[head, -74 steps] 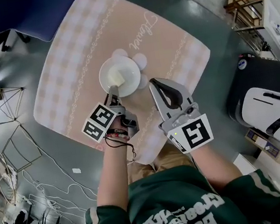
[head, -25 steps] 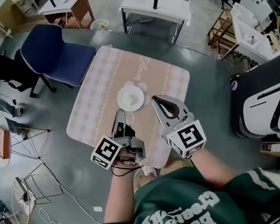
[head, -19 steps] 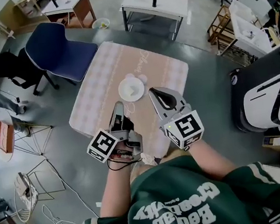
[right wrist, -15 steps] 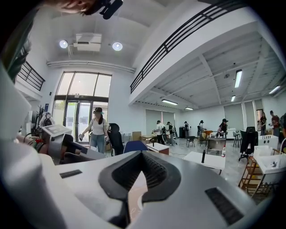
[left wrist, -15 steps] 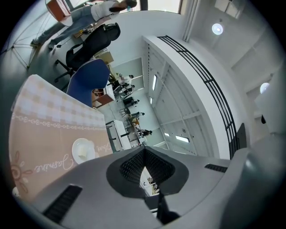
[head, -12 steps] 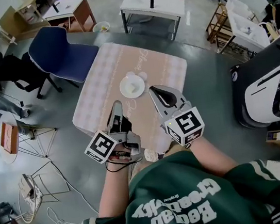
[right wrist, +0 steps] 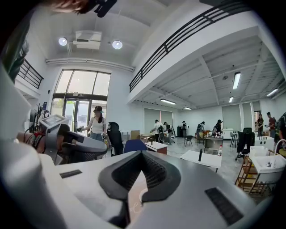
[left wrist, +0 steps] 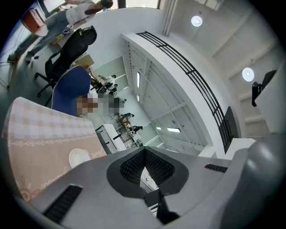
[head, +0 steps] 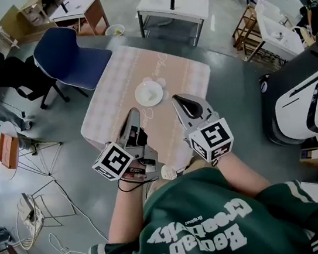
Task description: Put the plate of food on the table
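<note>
White plate [head: 149, 93] sat centre-frame on pink table [head: 112, 89], w/ L gripper [head: 133, 115] & R gripper [head: 178, 98] just below it, lower-centre, jaws pressed together, nothing btwn them.

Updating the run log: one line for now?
white round plate: on table with pink checked cloth | left gripper: shut, empty | right gripper: shut, empty
</note>
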Available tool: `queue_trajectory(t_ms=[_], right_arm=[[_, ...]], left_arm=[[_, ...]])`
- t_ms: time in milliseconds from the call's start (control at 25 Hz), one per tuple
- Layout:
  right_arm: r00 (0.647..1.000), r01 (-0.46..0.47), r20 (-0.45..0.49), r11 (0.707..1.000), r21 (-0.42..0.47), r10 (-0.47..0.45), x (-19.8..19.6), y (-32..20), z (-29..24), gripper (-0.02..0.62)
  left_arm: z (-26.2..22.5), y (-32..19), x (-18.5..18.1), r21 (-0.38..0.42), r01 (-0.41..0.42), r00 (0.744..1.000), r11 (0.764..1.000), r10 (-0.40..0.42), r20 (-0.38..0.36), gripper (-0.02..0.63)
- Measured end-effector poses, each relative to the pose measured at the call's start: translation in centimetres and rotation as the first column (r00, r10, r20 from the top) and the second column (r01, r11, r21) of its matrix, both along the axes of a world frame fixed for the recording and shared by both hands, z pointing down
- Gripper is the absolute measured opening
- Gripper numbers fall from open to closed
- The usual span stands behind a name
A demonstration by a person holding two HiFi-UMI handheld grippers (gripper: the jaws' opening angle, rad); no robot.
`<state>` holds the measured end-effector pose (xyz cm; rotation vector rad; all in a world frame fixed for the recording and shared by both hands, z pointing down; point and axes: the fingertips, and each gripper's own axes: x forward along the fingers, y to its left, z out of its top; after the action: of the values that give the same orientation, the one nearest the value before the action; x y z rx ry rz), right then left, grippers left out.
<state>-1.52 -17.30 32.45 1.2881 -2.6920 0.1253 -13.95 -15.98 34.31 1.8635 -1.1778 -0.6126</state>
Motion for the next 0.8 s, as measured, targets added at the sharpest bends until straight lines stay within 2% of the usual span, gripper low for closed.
queue_trajectory(t_ms=[80,200,280,440,560,720,800], right_arm=[[1.0,0.004,-0.001,1.0,0.0,-0.004,0.1,0.2,0.0,0.014],[1.0,0.025,0.001,1.0,-0.009,-0.025,-0.1,0.7,0.0,0.015],[0.999,0.042,-0.004,0.999,-0.004,-0.042,-0.2,1.0,-0.1,0.015],[0.998,0.05,-0.035,0.999,0.007,-0.05,-0.2,1.3,0.0,0.015],[0.998,0.056,-0.035,0.998,0.017,-0.055,-0.3,1.4,-0.4,0.015],[0.997,0.072,-0.041,0.997,0.029,-0.071,-0.6,1.7,-0.8,0.015],[0.996,0.08,-0.04,0.997,0.024,-0.079,-0.7,1.9,-0.7,0.015]], left_arm=[[-0.5,0.2,0.0,0.032,-0.012,0.999,0.999,0.01,0.051,0.009],[-1.5,0.6,-0.3,0.09,-0.016,0.981,0.996,-0.002,0.197,0.009],[-2.1,0.8,-1.0,0.127,-0.001,0.952,0.992,-0.038,0.302,0.009],[-3.2,1.4,-2.0,0.194,0.015,0.874,0.981,-0.107,0.474,0.009],[-4.0,1.9,-2.2,0.237,-0.008,0.795,0.971,-0.138,0.59,0.008],[-5.1,2.4,-1.4,0.298,-0.084,0.632,0.951,-0.18,0.753,0.008],[-5.5,2.6,-0.6,0.314,-0.122,0.575,0.942,-0.19,0.795,0.008]])
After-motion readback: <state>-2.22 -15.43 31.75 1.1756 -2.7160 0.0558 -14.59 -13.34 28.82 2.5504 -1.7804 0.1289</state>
